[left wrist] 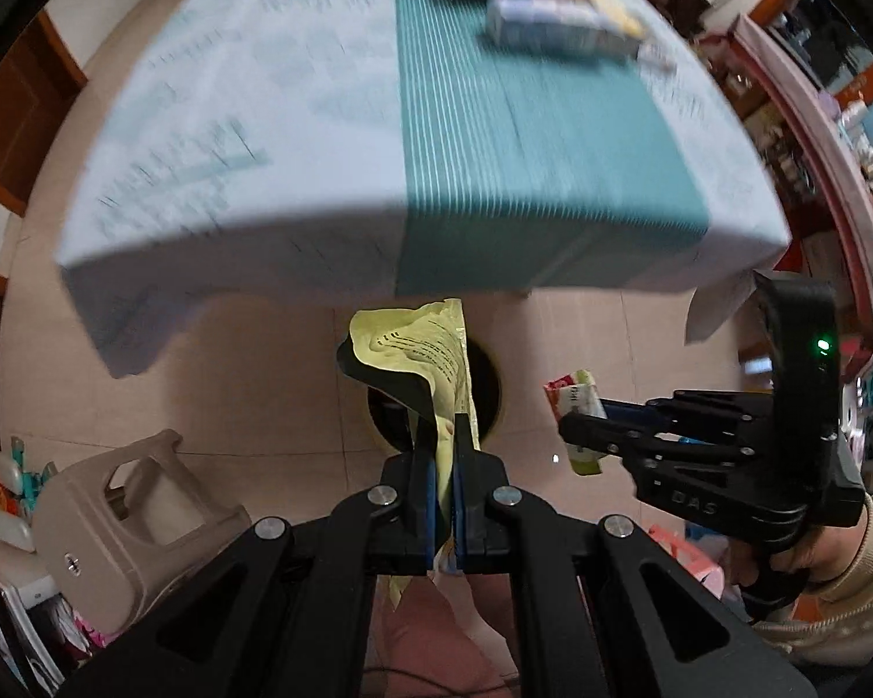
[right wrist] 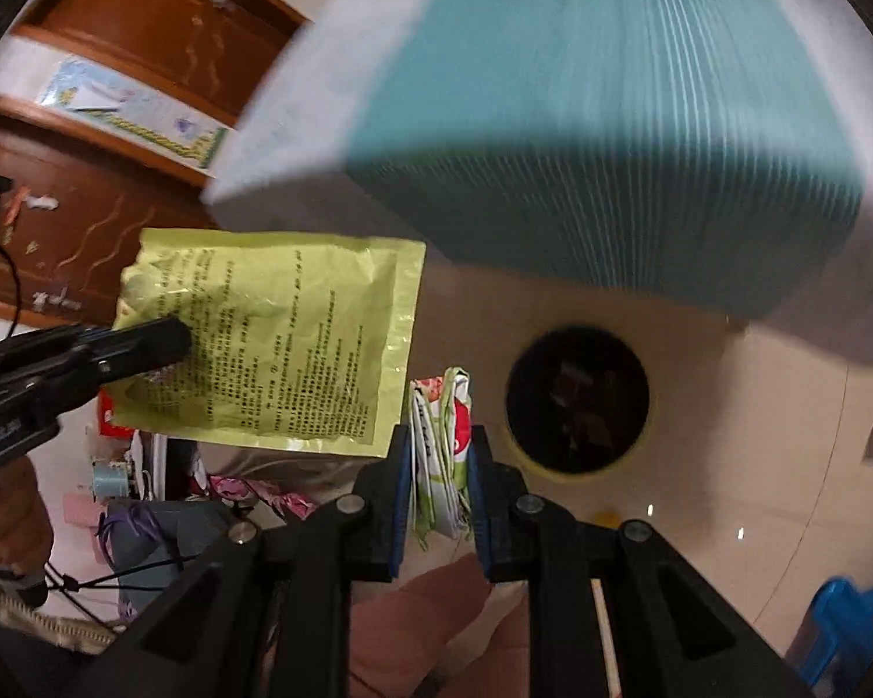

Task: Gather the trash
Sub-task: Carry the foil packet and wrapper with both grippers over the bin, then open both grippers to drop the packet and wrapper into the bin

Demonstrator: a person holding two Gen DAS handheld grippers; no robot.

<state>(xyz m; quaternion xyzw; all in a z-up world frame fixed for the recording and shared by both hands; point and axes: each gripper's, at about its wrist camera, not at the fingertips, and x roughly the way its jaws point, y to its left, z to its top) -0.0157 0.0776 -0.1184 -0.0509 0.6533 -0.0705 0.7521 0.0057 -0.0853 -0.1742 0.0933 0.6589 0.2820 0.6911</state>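
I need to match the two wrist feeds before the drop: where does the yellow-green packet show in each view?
Left wrist: yellow-green packet at centre, edge-on, pinched in the left gripper, in front of the bin.
Right wrist: same packet at left of centre, flat-on, printed text visible, left gripper's fingers on it.
Shared landmark: the round dark bin on the floor.

I see a table with a white cloth (left wrist: pixel 250 87) and a teal striped runner (left wrist: pixel 524 163). A beige plastic stool (left wrist: pixel 139 517) stands on the tiled floor (left wrist: pixel 250 372).
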